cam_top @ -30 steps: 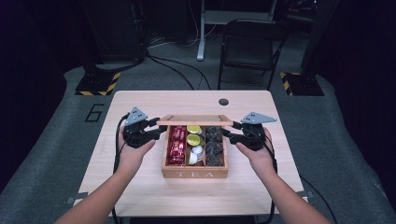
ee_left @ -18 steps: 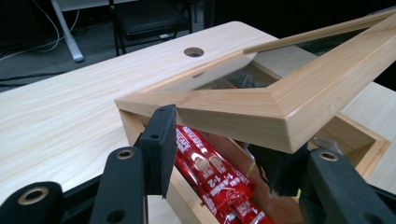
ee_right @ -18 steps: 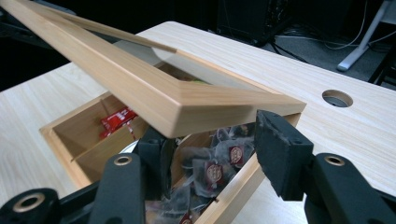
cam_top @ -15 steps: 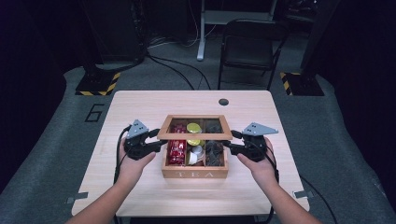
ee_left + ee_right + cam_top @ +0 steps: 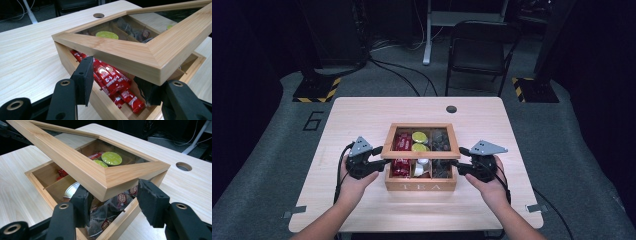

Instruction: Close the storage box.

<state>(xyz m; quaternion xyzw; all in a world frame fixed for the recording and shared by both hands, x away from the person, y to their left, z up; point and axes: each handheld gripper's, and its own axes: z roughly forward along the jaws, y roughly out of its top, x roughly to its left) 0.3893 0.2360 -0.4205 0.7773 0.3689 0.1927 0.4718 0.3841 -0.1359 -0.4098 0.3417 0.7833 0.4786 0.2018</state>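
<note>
Since a sec ago the lid (image 5: 421, 141) has come down a good way: it was tipped up near the back of the tea box (image 5: 421, 186), now it hangs low over the box, front edge nearest the person raised, far edge down at the box's back wall. Both hands dropped w/ it.

Left gripper (image 5: 378, 156) sits at the lid's front left corner; its jaws have just been opening. In the left gripper view (image 5: 117, 83) the lid corner lies between the jaws, left pad (image 5: 84, 79) standing clear of the wood w/ a gap, right pad (image 5: 150, 92) tucked under the corner – so not clamped, lid looks to rest on that jaw.

Right gripper (image 5: 458, 159) at the front right corner. In the right gripper view (image 5: 116, 200) the corner sits between the jaws, both spread wider than the frame; can't tell if the left jaw touches the underside. Not squeezing.

Box sits mid-table (image 5: 362, 115), "TEA" on its front wall. Inside: red sachets (image 5: 112, 82) in the left compartment, green-topped capsules (image 5: 111, 158) in the middle, a silver-lidded tin (image 5: 72, 190) nearer the front, dark tea bags (image 5: 112, 212) on the right. Round cable hole (image 5: 451, 109) in the tabletop behind the box.
</note>
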